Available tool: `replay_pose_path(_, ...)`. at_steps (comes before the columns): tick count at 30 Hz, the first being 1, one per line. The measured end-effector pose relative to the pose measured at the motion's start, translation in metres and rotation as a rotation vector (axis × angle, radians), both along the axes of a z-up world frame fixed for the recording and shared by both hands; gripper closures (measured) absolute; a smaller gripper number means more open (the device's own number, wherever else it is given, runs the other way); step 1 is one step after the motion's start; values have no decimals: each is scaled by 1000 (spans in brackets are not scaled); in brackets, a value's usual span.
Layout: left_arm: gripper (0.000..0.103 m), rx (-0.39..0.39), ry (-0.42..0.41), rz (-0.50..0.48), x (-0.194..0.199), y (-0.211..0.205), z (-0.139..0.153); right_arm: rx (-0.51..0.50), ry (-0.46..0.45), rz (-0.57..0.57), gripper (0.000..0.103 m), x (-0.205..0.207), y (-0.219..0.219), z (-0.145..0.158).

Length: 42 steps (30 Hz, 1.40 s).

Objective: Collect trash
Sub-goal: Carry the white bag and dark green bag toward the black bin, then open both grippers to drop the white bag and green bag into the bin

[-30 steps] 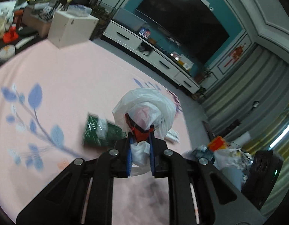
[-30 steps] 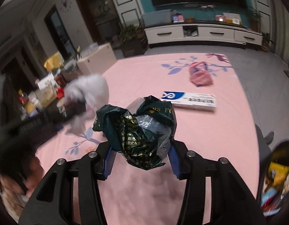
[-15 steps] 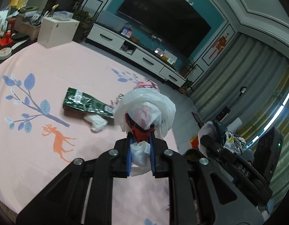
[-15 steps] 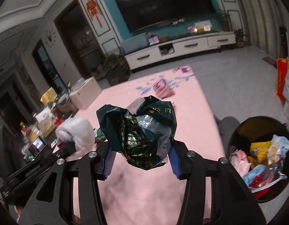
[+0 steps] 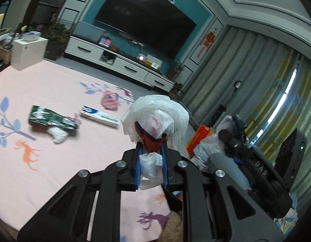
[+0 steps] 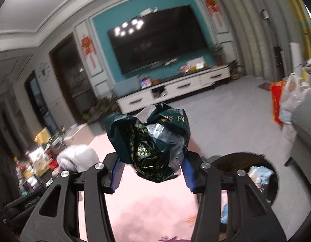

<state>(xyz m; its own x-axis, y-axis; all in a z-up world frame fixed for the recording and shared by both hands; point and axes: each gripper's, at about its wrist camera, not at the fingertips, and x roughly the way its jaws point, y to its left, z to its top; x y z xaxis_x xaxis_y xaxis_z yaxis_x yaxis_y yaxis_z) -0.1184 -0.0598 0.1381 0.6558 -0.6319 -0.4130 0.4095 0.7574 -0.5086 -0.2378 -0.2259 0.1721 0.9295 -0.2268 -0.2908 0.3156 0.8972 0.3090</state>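
My left gripper [image 5: 151, 147] is shut on a crumpled white plastic bag [image 5: 157, 119] with a red piece inside, held above the pink rug [image 5: 54, 84]. My right gripper [image 6: 152, 165] is shut on a crumpled dark green plastic bag [image 6: 149, 141] with gold print. A black round trash bin [image 6: 250, 173] with wrappers inside sits low at the right of the right wrist view. On the rug lie a green packet [image 5: 50, 118], a white wad [image 5: 58, 135], a white and blue box [image 5: 100, 117] and a pink bag [image 5: 110, 101]. The white bag [image 6: 76, 157] also shows at the left of the right wrist view.
A white TV cabinet [image 5: 119, 64] and a large black screen [image 5: 143, 24] stand along the teal far wall. A white cube table [image 5: 27, 50] sits at the rug's far left. Bags and an orange box [image 5: 199, 139] pile up by the grey curtains [image 5: 246, 80] at the right.
Both grippers have swung to the right and risen with their bags still held. The trash bin has come into the right wrist view and now sits closer under that gripper.
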Motion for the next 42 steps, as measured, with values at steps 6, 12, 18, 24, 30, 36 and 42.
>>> replay_pose_path(6, 85, 36, 8, -72, -4, -47, -7, 9, -27, -138, 53, -24, -28, -2)
replay_pose_path(12, 85, 86, 26, -158, -2, -94, -18, 75, -5, -211, 53, -29, -57, -19)
replay_pose_path(18, 85, 102, 41, -205, -1, -119, -28, 140, 21, -238, 53, -33, -80, -37)
replay_pose_path(24, 85, 135, 59, -265, -3, -148, -39, 193, 54, -254, 53, -29, -97, -52)
replay_pose_path(30, 85, 143, 89, -301, -3, -163, -46, 219, 86, -272, 53, -25, -107, -62)
replay_pose_path(36, 85, 165, 122, -328, -1, -175, -58, 242, 120, -284, 53, -20, -115, -72)
replay_pose_path(42, 85, 173, 135, -340, -1, -185, -65, 257, 165, -275, 53, -12, -122, -81)
